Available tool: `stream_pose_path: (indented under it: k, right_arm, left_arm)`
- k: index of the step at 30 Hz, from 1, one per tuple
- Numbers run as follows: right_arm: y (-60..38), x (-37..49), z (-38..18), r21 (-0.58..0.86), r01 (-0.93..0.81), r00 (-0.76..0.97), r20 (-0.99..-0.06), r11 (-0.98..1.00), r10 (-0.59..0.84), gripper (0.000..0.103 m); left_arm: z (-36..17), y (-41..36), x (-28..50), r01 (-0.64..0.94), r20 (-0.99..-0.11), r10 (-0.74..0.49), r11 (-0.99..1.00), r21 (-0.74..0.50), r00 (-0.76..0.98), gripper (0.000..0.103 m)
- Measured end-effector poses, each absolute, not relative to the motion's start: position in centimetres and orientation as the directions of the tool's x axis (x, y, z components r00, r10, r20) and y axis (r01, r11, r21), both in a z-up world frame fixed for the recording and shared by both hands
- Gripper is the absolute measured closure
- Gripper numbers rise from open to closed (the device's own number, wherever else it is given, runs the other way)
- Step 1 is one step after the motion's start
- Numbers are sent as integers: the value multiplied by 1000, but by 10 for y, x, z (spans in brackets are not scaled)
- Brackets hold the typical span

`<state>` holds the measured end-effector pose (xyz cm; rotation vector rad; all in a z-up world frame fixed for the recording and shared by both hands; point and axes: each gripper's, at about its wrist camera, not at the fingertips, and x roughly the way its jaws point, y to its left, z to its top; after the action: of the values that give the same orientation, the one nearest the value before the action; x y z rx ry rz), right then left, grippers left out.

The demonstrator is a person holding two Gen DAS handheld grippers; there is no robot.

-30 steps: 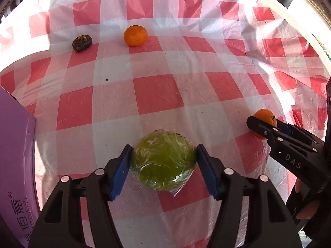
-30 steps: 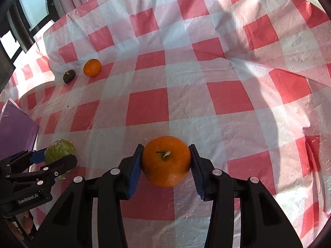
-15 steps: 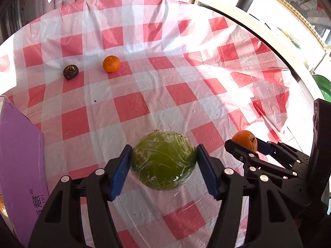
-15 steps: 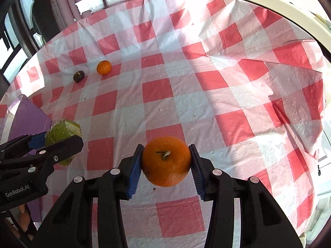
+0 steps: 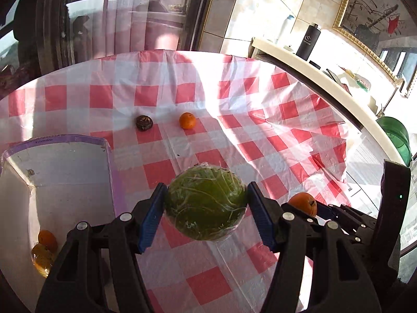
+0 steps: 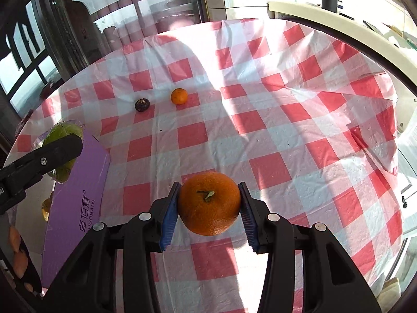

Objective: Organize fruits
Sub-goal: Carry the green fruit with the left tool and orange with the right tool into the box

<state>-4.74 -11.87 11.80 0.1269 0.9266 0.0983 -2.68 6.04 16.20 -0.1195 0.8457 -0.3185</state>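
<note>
Red-and-white checked plastic cloth [image 6: 273,140] covers the round desk, with dark window frames beyond its far edge.

Left gripper [image 5: 206,206]: the blue-padded fingers [image 5: 152,214] clamp a green round fruit wrapped in clear film [image 5: 206,204], one pad on each side, raised clear of the cloth. Directly left of these fingers stands an open purple box [image 5: 60,140] with a white interior; an orange fruit [image 5: 47,238] and a yellowish fruit [image 5: 41,259] lie at its bottom.

Right gripper [image 6: 208,206]: the blue-padded fingers [image 6: 169,216] clamp a large orange [image 6: 209,203], stem facing the camera, also held above the cloth. In the left wrist view this orange [image 5: 303,203] appears just right of the left fingers. In the right wrist view the wrapped green fruit [image 6: 62,135] sits far left, over the purple box [image 6: 78,195], partly hidden by a black finger.

Ahead of both grippers, well apart from them, a small orange [image 6: 179,96] and a dark brown round fruit [image 6: 142,104] rest on the cloth near each other, the dark one to the left.

Beyond the desk to the right, a black bottle [image 5: 310,41] stands on a cream counter [image 5: 325,78], below a gold-framed picture [image 5: 370,18].
</note>
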Motion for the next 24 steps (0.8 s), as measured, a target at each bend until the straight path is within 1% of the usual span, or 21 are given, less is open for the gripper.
stream_pose_path:
  k: [7,11,16,19,24]
  right_arm:
    - [-57,-56,137,154,-118,621,-759,981,194,60]
    - [-8,-64,150,150,-225,618,-742,963,260,60]
    - [55,-77,159,123,-396,581,-734,910,351,59]
    - [92,-83,155,103,-496,522,-758,862,391,59]
    - [147,-83,131,99,-611,370,-842,785,394,59]
  left_arm:
    - [177,127,-44,173,-676,-285,958,-229,680,40]
    - [178,172,-49,109,-672,-240,967,-232,701,40]
    - [172,229,-46,6,-697,-186,968,-251,692,40]
    - [163,254,-39,-29,-735,-175,966,-255,655,40]
    - [141,273,-19,-27,-787,-158,976,-216,596,40]
